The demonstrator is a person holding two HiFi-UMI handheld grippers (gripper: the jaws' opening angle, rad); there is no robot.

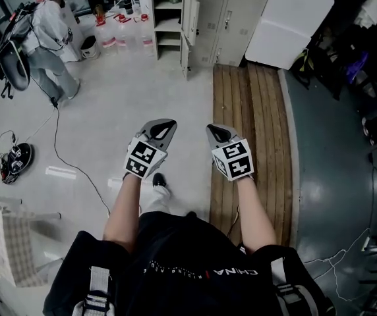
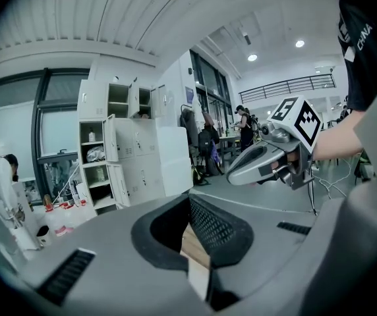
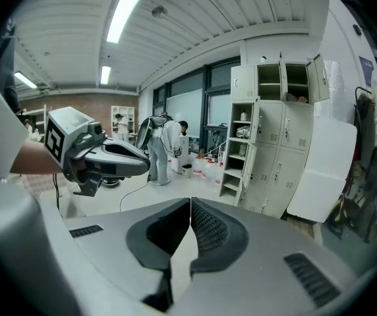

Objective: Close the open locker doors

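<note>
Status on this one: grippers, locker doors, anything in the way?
Left gripper, right gripper shut, empty. Locker doors open, far ahead, untouched. Person, cable off to left.

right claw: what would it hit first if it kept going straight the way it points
Nothing near: bare floor lies ahead of the shut, empty right claw. Further on, its line seems to reach the lockers by their open doors, though depth is unclear.

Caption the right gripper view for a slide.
Right gripper, jaws shut and empty, facing the lockers, several standing open.
</note>
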